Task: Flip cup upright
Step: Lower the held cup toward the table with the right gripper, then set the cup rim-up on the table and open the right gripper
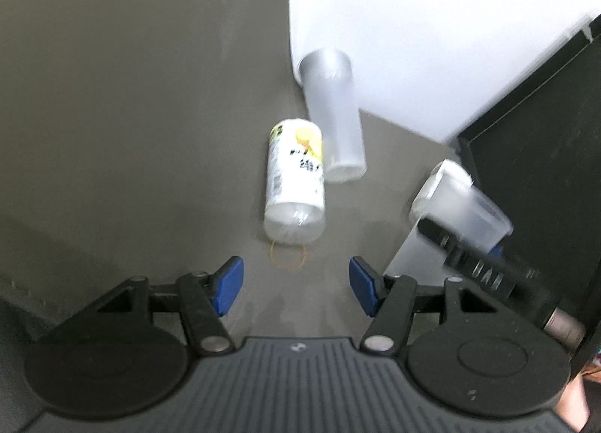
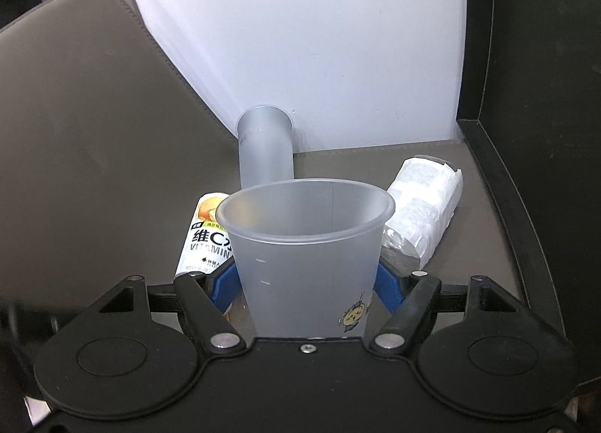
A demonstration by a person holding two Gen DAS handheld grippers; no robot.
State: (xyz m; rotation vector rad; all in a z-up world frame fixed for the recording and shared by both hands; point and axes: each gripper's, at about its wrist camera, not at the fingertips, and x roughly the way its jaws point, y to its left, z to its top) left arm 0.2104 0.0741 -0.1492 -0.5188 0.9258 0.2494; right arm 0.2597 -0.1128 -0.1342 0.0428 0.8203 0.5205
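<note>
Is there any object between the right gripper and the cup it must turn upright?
No. The right gripper already grips the frosted cup, one blue finger on each side. The bottle, tall tumbler and wrapped pack lie behind it.

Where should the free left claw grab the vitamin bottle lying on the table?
Grip the vitamin bottle across its cylindrical middle, coming from above. It lies on its side, lengthwise toward the open left claw, so its round flanks face the fingers.

I see the frosted translucent cup [image 2: 306, 256] upright, mouth up, its rolled rim wide and its body narrowing downward, with measuring ticks and a small yellow cartoon print low on its side.
</note>
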